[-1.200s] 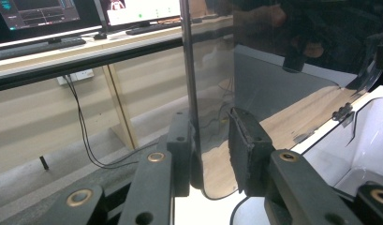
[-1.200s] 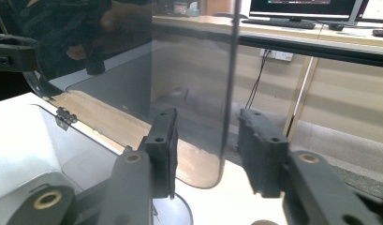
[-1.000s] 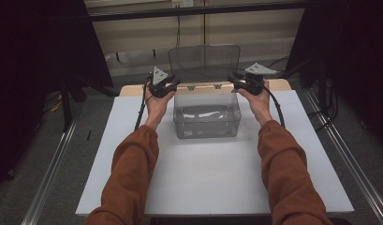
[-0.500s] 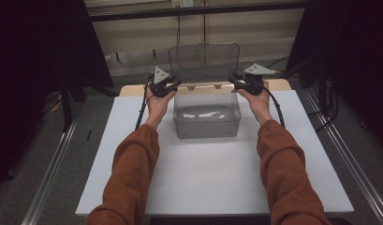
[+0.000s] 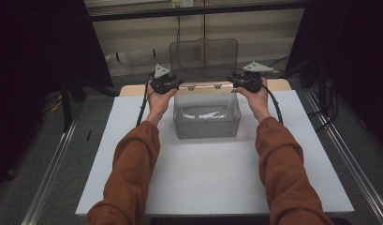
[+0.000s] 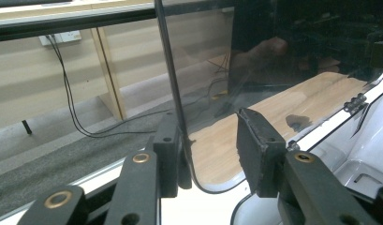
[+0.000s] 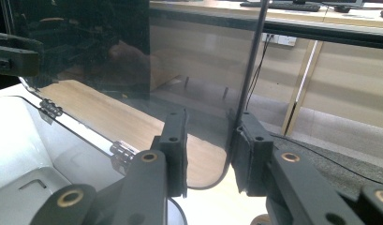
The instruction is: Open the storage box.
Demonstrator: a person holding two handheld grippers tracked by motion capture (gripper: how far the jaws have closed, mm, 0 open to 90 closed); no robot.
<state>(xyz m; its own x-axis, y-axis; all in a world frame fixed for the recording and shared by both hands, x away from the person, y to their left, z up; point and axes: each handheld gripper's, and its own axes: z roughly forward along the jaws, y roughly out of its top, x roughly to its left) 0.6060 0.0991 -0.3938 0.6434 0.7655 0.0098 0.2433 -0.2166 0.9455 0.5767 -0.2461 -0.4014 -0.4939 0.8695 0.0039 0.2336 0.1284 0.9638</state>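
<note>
Clear plastic box (image 5: pixel 207 117) sits mid-table, lid (image 5: pixel 203 55) upright, unchanged from earlier. Left gripper (image 5: pixel 176 85) jaws, just opening, straddle the lid's edge, one pad (image 6: pixel 173 154) touching. Right gripper (image 5: pixel 232 83) likewise, gap visible. Gripper views show hinges (image 7: pixel 49 109) and wooden tabletop (image 6: pixel 283 112) beyond.

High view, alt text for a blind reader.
A person's black two-jaw left gripper and right gripper straddle the upright lid of a clear plastic box on a white table. The left jaws have just been opening around its edge.
</note>
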